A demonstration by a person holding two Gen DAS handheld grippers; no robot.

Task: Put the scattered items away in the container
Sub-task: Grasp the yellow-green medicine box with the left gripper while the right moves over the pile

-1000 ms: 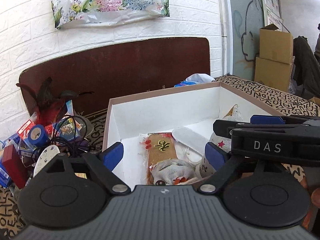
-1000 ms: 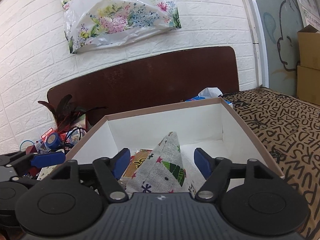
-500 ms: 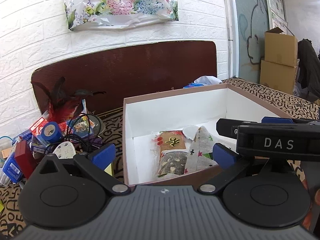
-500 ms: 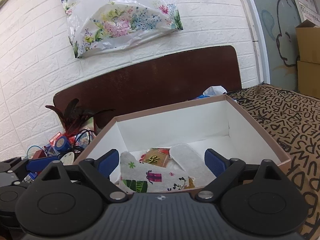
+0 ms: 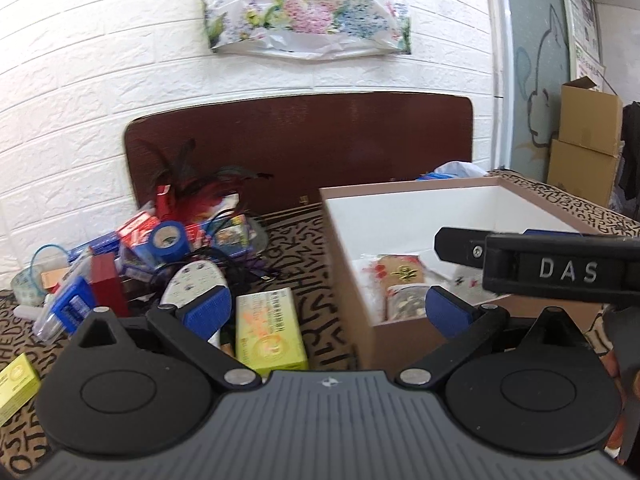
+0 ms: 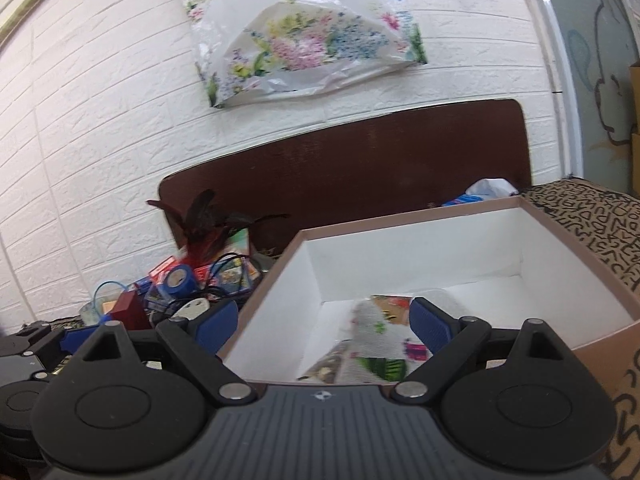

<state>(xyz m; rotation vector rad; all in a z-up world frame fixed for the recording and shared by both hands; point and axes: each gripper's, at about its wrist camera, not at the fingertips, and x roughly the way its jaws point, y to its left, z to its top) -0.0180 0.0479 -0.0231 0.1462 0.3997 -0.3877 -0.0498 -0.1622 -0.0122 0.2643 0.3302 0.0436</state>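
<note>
Box (image 6: 472, 256) contents blurred (patterned cloth (image 6: 376, 344) esp.), near wall hides rest.

We see an open pink-rimmed cardboard box with white inner walls (image 6: 420, 264), a Christmas-print fabric stocking (image 6: 376, 344) lying flat inside, a heap of scattered small items (image 5: 160, 256) just left, a yellow-green carton (image 5: 268, 328) nearest
</note>
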